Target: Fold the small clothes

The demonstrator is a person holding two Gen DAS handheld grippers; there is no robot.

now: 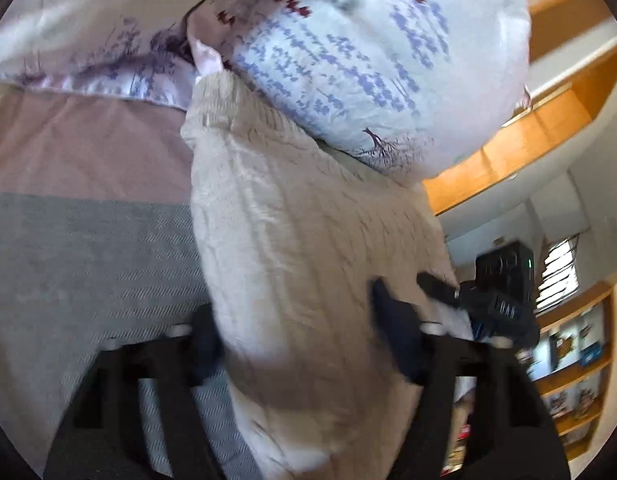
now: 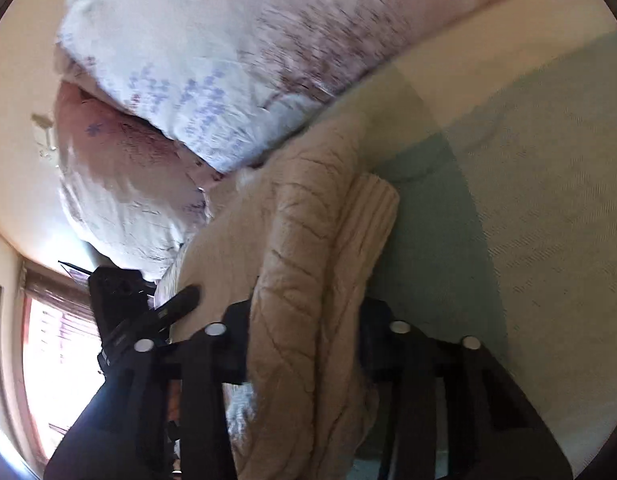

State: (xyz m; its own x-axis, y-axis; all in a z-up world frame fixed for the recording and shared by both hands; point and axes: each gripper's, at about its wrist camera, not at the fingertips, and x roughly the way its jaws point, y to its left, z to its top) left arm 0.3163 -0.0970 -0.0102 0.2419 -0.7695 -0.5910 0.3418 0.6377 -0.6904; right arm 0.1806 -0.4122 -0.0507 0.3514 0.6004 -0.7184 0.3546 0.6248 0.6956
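Both claws are mine, and each has cloth between its fingers. Left claw (image 1: 304,344) grips the beige knit sweater (image 1: 292,216), which fills the gap between its fingers and stretches ahead until it touches the flowered pillow (image 1: 372,52). Right claw (image 2: 304,340) pinches a bunched fold of that sweater (image 2: 308,240); its ribbed cuff (image 2: 374,208) lies just ahead, slightly right. To the left claw's left lies the striped bedspread (image 1: 80,264); to its right I see wooden shelves (image 1: 576,364).
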